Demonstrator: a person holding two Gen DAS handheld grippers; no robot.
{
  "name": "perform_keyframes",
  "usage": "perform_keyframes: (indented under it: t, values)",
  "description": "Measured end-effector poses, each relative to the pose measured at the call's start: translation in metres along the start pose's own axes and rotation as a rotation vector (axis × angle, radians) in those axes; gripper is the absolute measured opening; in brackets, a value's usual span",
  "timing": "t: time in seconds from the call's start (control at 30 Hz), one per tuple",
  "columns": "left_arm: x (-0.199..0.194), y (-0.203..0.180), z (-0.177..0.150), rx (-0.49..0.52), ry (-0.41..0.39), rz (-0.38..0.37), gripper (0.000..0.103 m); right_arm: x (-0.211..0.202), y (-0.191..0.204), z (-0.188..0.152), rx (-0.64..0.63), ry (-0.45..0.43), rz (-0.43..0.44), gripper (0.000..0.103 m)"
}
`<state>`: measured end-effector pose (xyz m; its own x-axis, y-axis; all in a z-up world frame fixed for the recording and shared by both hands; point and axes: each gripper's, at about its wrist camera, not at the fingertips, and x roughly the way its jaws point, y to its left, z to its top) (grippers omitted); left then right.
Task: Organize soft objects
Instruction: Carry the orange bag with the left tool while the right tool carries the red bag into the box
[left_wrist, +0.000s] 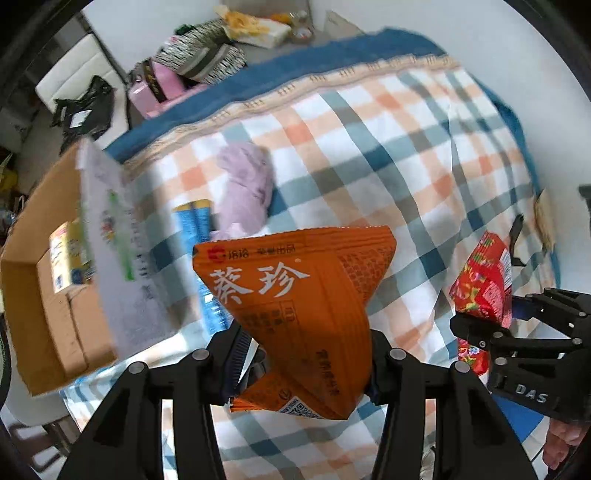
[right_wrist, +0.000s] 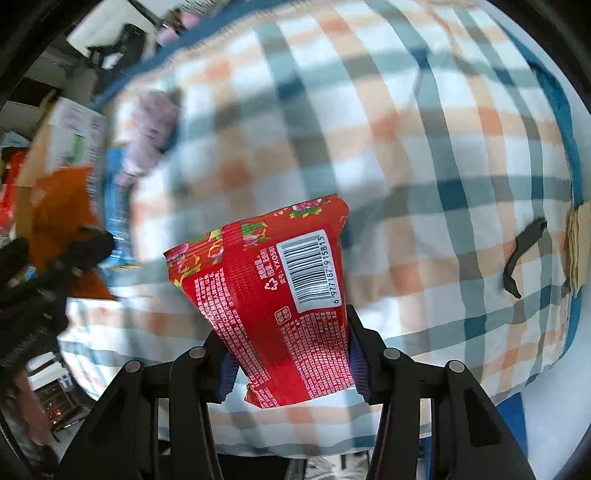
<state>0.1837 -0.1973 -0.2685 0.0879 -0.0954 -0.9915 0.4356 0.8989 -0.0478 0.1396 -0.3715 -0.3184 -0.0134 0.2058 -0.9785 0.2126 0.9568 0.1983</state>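
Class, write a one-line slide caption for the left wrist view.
Left gripper holds an orange snack bag above a plaid blanket, beside a cardboard box.

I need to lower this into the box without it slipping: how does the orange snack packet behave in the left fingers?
The orange snack packet is probably floppy: it creases and twists where the left gripper pinches it. It looks light for its size, standing up above the fingers without sagging. The glossy film may be slippery, so it could slide.

Plaid blanket (left_wrist: 388, 155) over blue-edged bed, white wall (left_wrist: 517, 55) behind.
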Motion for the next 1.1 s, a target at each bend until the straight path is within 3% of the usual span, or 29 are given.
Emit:
perform_keyframes:
  t: [0.2, 0.33, 0.57, 0.83, 1.1]
  values:
    - [-0.058, 0.04, -0.012, -0.093, -0.1, -0.007, 0.048, -0.055, 0.07, -0.002, -0.086, -0.083, 0.063, 0.052]
    - [-0.091, 0.095, -0.031, -0.159, -0.146, 0.023, 0.048, -0.076, 0.118, -0.001, -0.135, -0.107, 0.11, 0.052]
    - [-0.118, 0.204, -0.066, -0.295, -0.162, 0.097, 0.048, -0.081, 0.241, 0.001, -0.238, -0.098, 0.168, 0.052]
    - [-0.094, 0.312, -0.065, -0.435, -0.114, 0.093, 0.048, -0.055, 0.341, 0.03, -0.233, -0.058, 0.125, 0.052]
    - [-0.043, 0.38, -0.027, -0.488, -0.017, 0.054, 0.048, -0.009, 0.368, 0.069, -0.185, 0.003, 0.026, 0.052]
